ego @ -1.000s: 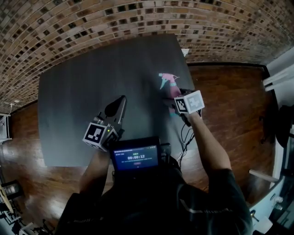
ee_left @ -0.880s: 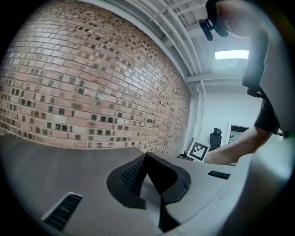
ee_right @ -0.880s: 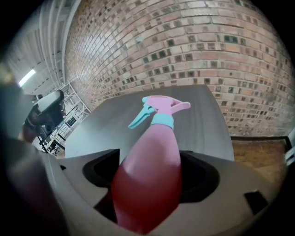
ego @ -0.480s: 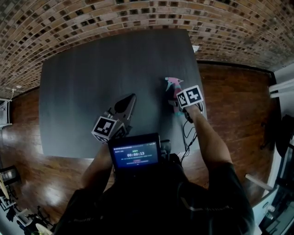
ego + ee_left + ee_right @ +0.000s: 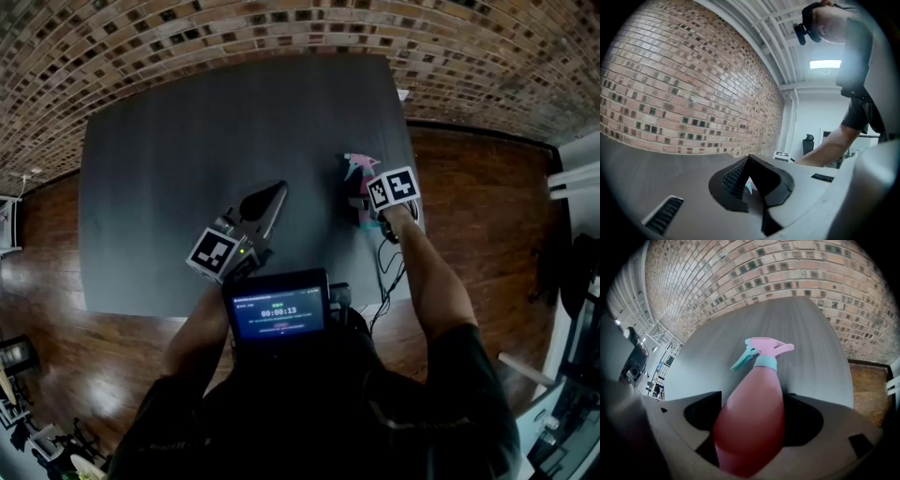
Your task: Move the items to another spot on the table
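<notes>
Bottle (image 5: 759, 380), half-hidden from above, sits between right gripper's (image 5: 751, 420) parted jaws; left gripper's (image 5: 749, 161) meet.

A brick wall (image 5: 234, 28) in mixed red, tan and dark bricks is seen across the top of the head view. A glossy brown wooden floor (image 5: 487, 206) is shown below it, with light reflected in places. A small screen (image 5: 278, 312) is mounted low in the middle of the head view; white digits and a red bar are displayed on its dark blue face. Thin black cables (image 5: 384, 281) are seen hanging just right of it. In the left gripper view, a black office chair (image 5: 807, 143) is set against a white wall, a rectangular ceiling light (image 5: 826, 64) is lit, and white ceiling beams (image 5: 773, 28) are visible.
</notes>
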The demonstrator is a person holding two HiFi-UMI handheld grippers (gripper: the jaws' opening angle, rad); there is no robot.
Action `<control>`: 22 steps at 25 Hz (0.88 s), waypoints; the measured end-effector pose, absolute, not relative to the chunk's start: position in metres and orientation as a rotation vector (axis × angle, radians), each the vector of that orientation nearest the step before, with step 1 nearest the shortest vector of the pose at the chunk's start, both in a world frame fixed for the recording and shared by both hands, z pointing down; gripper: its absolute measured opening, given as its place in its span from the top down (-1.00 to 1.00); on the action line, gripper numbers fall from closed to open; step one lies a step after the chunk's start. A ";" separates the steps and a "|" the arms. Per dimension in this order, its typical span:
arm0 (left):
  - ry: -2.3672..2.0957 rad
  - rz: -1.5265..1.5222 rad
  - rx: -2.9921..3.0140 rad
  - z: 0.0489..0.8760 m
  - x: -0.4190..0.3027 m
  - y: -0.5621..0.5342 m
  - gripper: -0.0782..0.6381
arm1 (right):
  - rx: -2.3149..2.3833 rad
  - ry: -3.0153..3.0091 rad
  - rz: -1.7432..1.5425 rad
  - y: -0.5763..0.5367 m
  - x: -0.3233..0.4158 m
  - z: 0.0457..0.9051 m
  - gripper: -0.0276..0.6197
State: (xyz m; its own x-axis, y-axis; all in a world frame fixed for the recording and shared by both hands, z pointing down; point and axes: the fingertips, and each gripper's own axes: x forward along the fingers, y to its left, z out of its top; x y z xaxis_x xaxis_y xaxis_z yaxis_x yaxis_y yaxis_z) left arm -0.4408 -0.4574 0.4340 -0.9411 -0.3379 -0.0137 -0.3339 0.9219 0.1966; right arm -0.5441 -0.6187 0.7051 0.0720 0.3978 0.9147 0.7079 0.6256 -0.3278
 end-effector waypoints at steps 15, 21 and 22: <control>-2.994 -0.034 1.342 0.343 -0.444 -0.500 0.79 | -0.947 -1.529 -0.297 -0.626 -0.547 0.708 -0.53; -2.992 -0.033 1.412 0.325 -0.428 -0.490 0.79 | -0.952 -1.661 -0.219 -0.633 -0.555 0.681 -0.58; -2.999 -0.039 1.420 0.320 -0.426 -0.488 0.79 | -0.951 -1.680 -0.209 -0.636 -0.556 0.675 -0.58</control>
